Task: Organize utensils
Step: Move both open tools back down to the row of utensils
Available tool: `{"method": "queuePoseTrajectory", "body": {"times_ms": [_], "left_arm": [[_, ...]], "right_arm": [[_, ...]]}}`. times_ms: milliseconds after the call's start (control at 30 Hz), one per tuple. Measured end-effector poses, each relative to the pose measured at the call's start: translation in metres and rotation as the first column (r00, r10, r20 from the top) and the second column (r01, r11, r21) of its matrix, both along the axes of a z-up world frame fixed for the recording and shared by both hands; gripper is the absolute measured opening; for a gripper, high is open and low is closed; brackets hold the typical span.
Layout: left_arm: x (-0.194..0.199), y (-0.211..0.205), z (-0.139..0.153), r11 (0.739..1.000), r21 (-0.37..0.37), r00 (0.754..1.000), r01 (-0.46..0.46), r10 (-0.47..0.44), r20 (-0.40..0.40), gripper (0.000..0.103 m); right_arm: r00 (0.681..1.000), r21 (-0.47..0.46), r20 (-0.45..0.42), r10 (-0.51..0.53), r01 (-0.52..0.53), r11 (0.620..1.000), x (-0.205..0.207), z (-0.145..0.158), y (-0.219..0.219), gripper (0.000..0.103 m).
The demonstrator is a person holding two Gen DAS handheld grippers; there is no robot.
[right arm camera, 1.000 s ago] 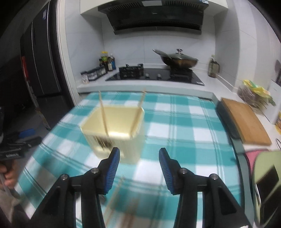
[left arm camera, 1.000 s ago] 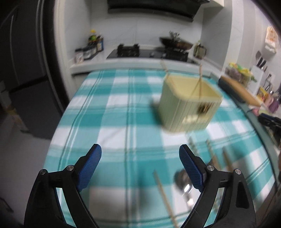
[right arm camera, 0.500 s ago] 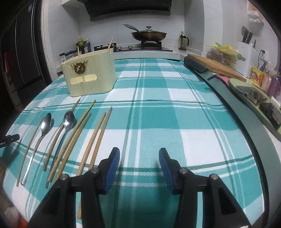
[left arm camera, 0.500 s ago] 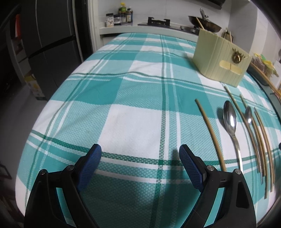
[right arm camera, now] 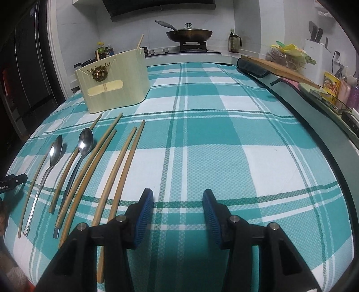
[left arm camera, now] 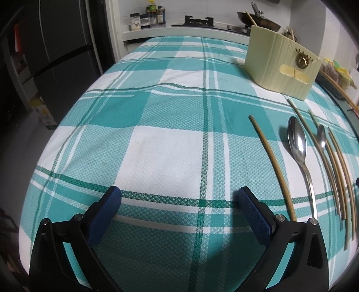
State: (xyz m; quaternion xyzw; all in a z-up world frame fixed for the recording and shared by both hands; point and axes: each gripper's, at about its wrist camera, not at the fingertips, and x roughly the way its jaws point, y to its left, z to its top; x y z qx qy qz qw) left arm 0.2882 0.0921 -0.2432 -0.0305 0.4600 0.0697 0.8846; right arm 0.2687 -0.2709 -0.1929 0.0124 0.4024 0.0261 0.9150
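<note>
A cream utensil holder (right arm camera: pixel 112 83) stands on the teal checked tablecloth (right arm camera: pixel 224 161), with two chopsticks standing in it. It also shows in the left wrist view (left arm camera: pixel 280 60). In front of it lie several wooden chopsticks (right arm camera: pixel 121 170) and two metal spoons (right arm camera: pixel 56 150) (right arm camera: pixel 85 140), side by side. In the left wrist view a chopstick (left arm camera: pixel 271 166) and a spoon (left arm camera: pixel 298 148) lie to the right. My left gripper (left arm camera: pixel 179 206) is open and empty, left of the utensils. My right gripper (right arm camera: pixel 178 205) is open and empty, just right of the chopsticks.
A stove with a lidded wok (right arm camera: pixel 188 33) and spice jars (left arm camera: pixel 148 15) stand on the counter behind. A cutting board (right arm camera: pixel 280 69) and kitchen items line the right edge. A dark fridge (left arm camera: pixel 56 56) stands to the left. The table's front edge is close.
Both grippers have dropped from above the holder to low over the near side of the table, so the utensils came into clear view. Both stay open and empty.
</note>
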Motion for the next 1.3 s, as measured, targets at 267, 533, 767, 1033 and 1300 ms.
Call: {"method": "queuePoseTrajectory", "body": {"times_ms": [267,533,767,1033,1300], "left_arm": [[0.000,0.001,0.000,1.000,-0.003,1.000,0.005,-0.005,0.002,0.103],[0.000,0.001,0.000,1.000,-0.002,1.000,0.004,-0.004,0.003,0.103],[0.001,0.001,0.000,1.000,-0.003,1.000,0.004,-0.004,0.003,0.103],[0.000,0.001,0.001,1.000,-0.008,1.000,0.012,-0.012,0.003,0.103],[-0.009,-0.009,0.016,0.992,-0.113,0.997,0.057,-0.051,0.058,0.102]], "right_arm": [[0.998,0.000,0.044,-0.035,0.035,0.999,-0.007,0.004,-0.004,0.047],[0.997,0.001,0.057,-0.057,0.057,0.998,-0.007,0.005,-0.006,0.047],[0.996,-0.016,0.057,-0.065,0.066,0.998,-0.007,0.005,-0.004,0.047],[0.997,-0.029,0.050,-0.064,0.065,0.997,-0.006,0.004,-0.003,0.047],[0.998,-0.001,0.028,-0.054,0.054,0.999,-0.003,0.003,-0.005,0.047]]}}
